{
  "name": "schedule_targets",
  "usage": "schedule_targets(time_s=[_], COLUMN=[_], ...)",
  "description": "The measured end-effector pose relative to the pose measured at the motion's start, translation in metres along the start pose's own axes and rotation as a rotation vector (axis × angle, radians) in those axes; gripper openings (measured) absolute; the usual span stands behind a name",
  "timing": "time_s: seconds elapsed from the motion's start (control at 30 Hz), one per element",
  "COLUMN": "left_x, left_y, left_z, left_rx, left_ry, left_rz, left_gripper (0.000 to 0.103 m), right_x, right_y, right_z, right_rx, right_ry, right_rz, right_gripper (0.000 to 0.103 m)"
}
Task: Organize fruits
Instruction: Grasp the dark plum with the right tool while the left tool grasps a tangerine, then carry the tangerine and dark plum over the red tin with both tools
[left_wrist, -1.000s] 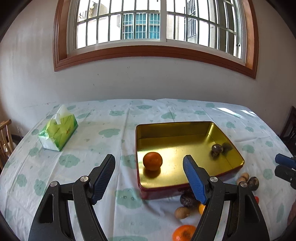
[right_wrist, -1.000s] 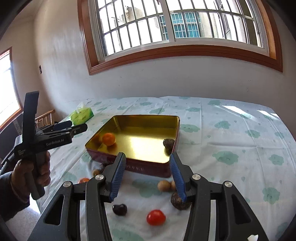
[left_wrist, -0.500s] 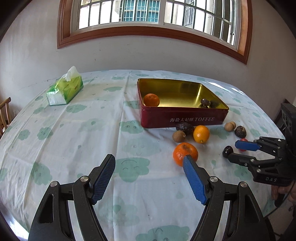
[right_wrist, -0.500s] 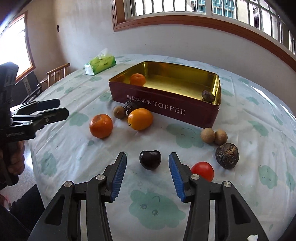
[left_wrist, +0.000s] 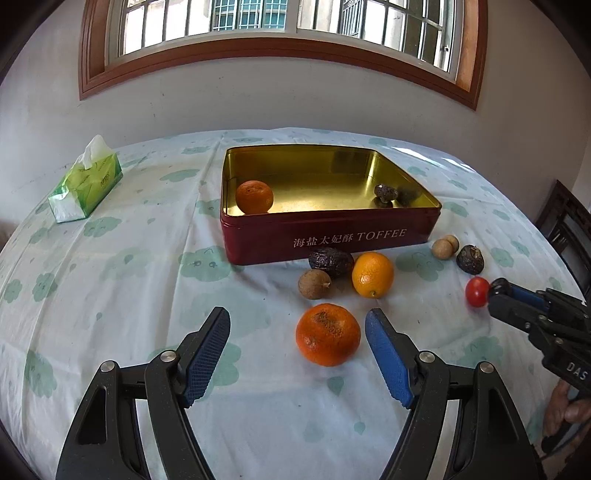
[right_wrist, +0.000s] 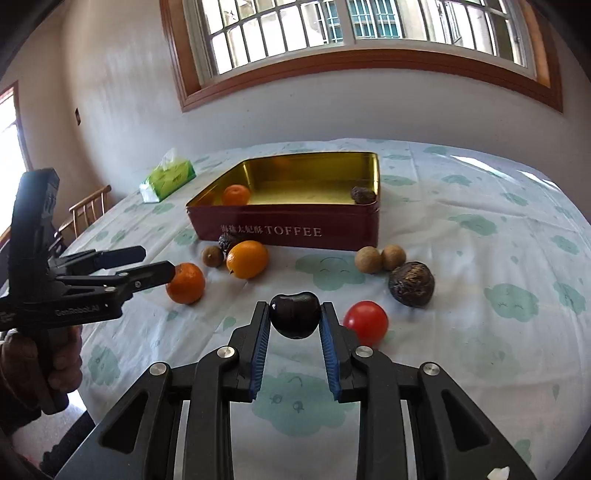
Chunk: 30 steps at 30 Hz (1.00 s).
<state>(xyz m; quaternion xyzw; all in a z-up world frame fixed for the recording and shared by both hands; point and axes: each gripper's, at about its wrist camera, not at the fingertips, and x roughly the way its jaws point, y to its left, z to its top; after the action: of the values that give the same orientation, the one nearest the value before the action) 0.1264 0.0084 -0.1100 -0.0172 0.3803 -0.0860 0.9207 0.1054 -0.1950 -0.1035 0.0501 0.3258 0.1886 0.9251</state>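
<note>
My right tool (right_wrist: 294, 314) is clamped on a dark cherry (right_wrist: 294, 314), both blue pads pressed against its sides at the fingertips, just over the worktop (right_wrist: 480, 350). A red cherry tomato (right_wrist: 365, 322) lies just to the right of that tool, and a dark wrinkled fruit (right_wrist: 410, 283) sits a little farther right, with two small tan round fruits (right_wrist: 380, 259) touching each other beyond it.

My left tool (left_wrist: 297, 347) stands wide open, gripping nothing. A mandarin (left_wrist: 328, 334) rests on the cloth between its fingertips, nearer the right pad, and I see no contact with either pad. In the right wrist view that tool reaches in from the left, its tips close to the same mandarin.

Beyond the mandarin lie a yellow-orange citrus (left_wrist: 372, 274), a small brown fruit (left_wrist: 314, 283) to its left, and a dark wrinkled fruit (left_wrist: 331, 261) just behind both, close to the tin's near wall.

The red toffee tin (left_wrist: 328, 238) sits toward the middle of the worktop, open, with a gold inside. It holds another mandarin (left_wrist: 254, 196) in its near left corner and one dark wrinkled fruit (left_wrist: 385, 194) against its right wall.

A green tissue pack (left_wrist: 86, 184) lies at the far left of the worktop, well apart from the fruits.
</note>
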Motion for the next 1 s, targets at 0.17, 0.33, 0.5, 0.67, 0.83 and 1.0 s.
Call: schedule_targets(time_s=[0.17,0.33,0.5,0.67,0.83,1.0], left_x=[0.015,0.031,0.026,0.001,-0.017,-0.028], left_y=[-0.006,-0.010,-0.014,-0.016,-0.013,-0.012], left_z=[0.003,-0.002,-0.007,0.002,0.017,0.025], left_rx=[-0.014,-0.008,-0.036,-0.072,-0.098,-0.107], left_ry=[0.014,0.073,0.070,-0.020,-0.075,-0.107], left_rz=[0.021,0.000,0.008,0.073,0.100,0.111], left_gripper=[0.076,0.053,0.041,0.041,0.041,0.042], right_x=[-0.020,-0.023,-0.021,-0.014,-0.012,-0.013], right_y=[-0.014,-0.010,0.000,0.007,0.015,0.022], right_z=[0.002,0.003,0.003,0.009,0.021,0.030], right_rx=[0.037,0.032,0.008,0.001,-0.006,-0.020], right_ry=[-0.037,-0.046,-0.042,-0.043,-0.071,-0.090], right_rz=[-0.020,-0.010,-0.002,-0.001,0.002,0.008], right_gripper=[0.025,0.025,0.025,0.025,0.025,0.025])
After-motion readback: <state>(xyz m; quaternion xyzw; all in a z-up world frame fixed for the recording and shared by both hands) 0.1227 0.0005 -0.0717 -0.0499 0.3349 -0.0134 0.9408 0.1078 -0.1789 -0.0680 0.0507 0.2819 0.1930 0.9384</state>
